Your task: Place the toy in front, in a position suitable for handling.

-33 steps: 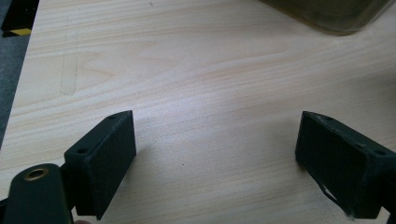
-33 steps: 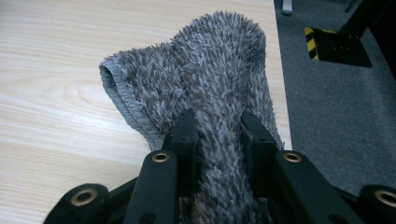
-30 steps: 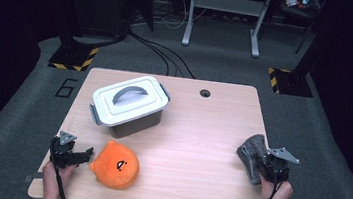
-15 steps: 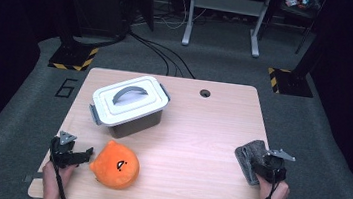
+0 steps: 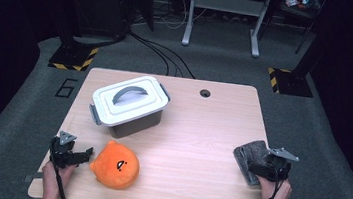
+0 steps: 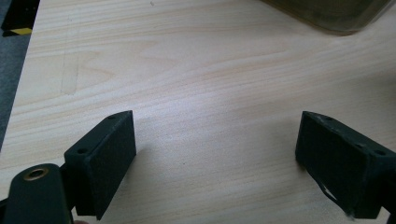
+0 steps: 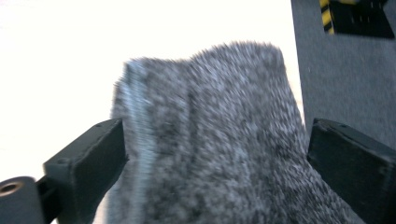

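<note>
Two grippers sit at the near edge of the table, each beside something soft. Taking the lidded box as landmark: the orange plush toy lies just in front of it, and the left gripper rests at the toy's left side, jaws spread wide over bare wood, holding nothing. The grey fuzzy cloth lies far to the box's right, at the table's right edge. The right gripper has its jaws open on either side of the cloth, likely lined up to pinch it. The cloth sits close to the edge, so a nudge outward could drop it. Wide bare wood lies between box and cloth for moving.
</note>
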A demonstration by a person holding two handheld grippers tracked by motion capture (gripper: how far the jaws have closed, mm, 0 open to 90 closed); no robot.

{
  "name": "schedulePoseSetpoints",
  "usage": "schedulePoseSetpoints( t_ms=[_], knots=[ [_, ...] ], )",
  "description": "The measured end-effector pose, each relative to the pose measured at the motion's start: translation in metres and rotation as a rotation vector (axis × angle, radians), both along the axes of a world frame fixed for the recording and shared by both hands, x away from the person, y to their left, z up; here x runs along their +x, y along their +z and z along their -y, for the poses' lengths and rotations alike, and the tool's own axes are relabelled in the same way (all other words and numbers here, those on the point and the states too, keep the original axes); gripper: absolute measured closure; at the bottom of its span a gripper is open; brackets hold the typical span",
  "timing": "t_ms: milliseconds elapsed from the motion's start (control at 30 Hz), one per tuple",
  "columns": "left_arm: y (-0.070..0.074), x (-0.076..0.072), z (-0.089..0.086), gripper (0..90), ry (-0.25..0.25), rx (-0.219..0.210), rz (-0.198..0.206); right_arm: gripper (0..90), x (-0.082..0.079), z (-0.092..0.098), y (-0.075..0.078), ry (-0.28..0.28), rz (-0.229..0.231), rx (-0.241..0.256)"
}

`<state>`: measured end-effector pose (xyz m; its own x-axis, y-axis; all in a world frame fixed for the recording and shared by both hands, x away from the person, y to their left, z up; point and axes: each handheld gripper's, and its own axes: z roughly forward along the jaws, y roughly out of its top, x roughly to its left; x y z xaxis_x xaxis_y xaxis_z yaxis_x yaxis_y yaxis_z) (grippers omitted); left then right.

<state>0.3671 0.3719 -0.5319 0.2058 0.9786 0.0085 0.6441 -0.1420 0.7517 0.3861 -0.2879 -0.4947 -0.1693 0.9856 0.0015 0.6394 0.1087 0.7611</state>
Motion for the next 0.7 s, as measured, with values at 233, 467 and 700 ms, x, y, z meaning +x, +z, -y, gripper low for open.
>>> schedulePoseSetpoints(
  t_ms=[233, 467, 700],
  knots=[
    [0.000, 0.002, -0.003, 12.2, -0.014, -0.009, -0.009, 1.7, -0.017, -0.021, 0.014, 0.074, 0.045, -0.014],
    [0.000, 0.003, -0.003, 12.3, -0.018, -0.010, -0.006, 1.8, -0.029, -0.051, 0.006, 0.168, 0.043, -0.014],
    [0.001, 0.000, -0.006, 12.1, -0.045, -0.016, -0.012, 2.0, -0.033, -0.077, -0.014, 0.248, 0.028, -0.025]
  ],
)
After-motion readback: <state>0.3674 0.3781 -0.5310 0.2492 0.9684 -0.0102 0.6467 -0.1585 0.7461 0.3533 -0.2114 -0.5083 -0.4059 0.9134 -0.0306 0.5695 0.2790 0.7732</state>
